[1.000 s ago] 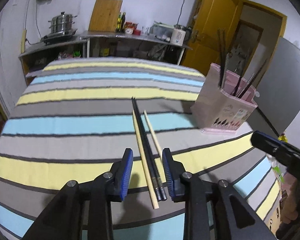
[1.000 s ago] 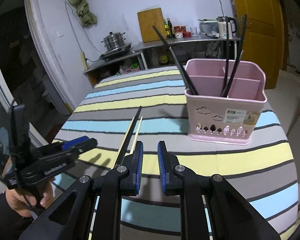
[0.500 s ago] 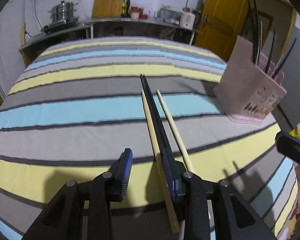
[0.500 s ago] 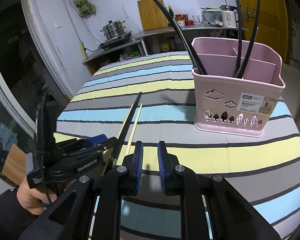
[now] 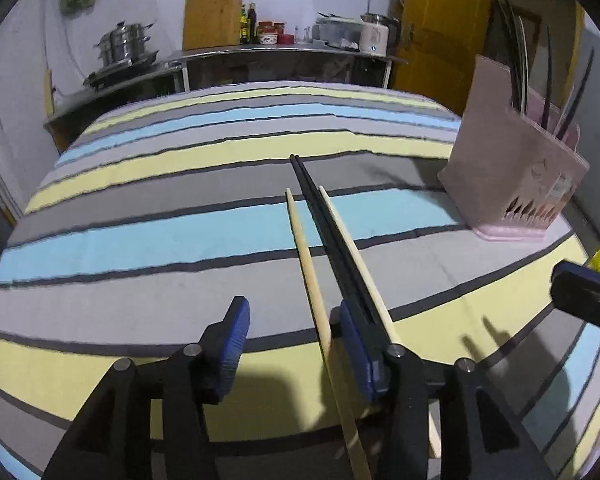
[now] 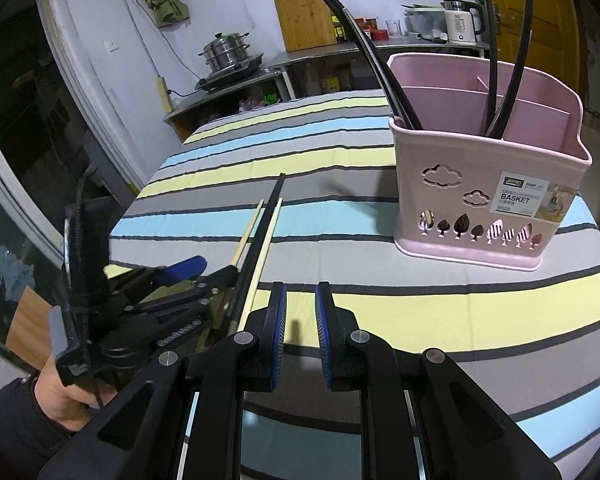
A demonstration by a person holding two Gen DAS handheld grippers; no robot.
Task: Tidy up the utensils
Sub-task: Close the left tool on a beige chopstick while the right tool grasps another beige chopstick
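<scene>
From my left wrist view, the pink basket (image 5: 512, 184) at right looks blurred. The near ends of the chopsticks (image 5: 342, 256) vanish behind my left gripper (image 5: 296, 332). My right gripper (image 5: 584, 300) is cut off at the right edge.

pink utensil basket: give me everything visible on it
The pink utensil basket looks like glossy plastic, with rounded corners and inner dividers forming compartments. Its front wall has cloud cutouts above a row of leaf and tree cutouts, plus a label reading BASKET. It stands upright on the striped tablecloth, at the table's right side. Several black chopsticks lean out of it, some at the left end, some near the middle. Neither gripper touches it.
</scene>
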